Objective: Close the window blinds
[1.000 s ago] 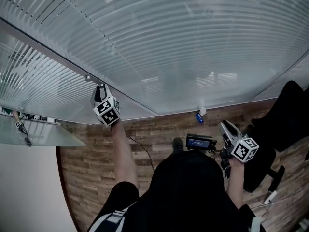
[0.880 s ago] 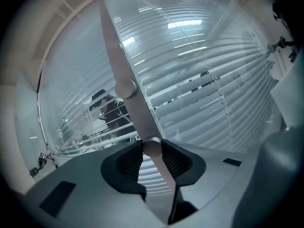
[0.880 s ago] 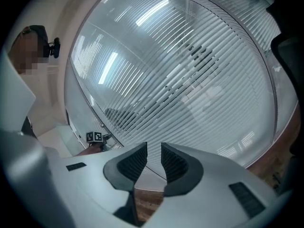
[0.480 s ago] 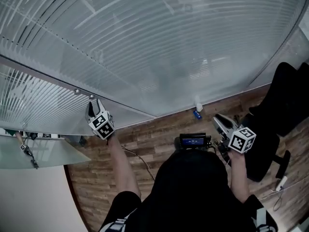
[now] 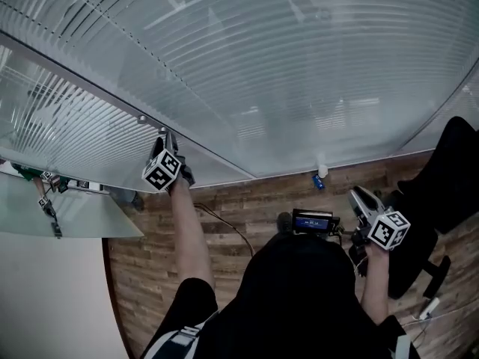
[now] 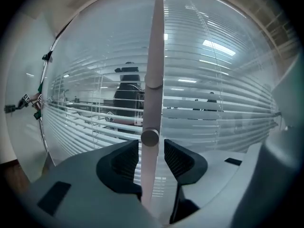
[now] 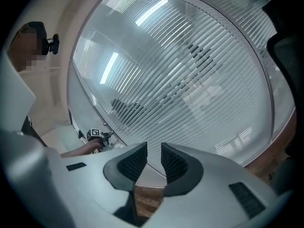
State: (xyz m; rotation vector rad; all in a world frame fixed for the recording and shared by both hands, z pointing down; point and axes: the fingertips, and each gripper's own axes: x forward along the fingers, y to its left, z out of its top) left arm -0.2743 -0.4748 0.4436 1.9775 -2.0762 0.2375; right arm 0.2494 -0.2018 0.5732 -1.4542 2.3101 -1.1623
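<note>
- Across the glass wall, the blinds (image 5: pixel 299 73) fill nearly the whole view. Seen from the left gripper view, their slats show gaps with a room visible beyond, so the closing looks unfinished.
- Between two panes runs a pale frame post (image 6: pixel 156 42).
- Up at that post is the left gripper (image 6: pixel 151 145). Its cube sits turned compared with a second ago. Its jaws have just been opening and now stand clear on either side of a small round knob (image 6: pixel 150 137).
- Low at the person's side, the right gripper (image 7: pixel 153 151) is empty, with its jaws slightly apart.
- Smallest is the knob, now let go, probably so it can be gripped afresh and twisted again.
</note>
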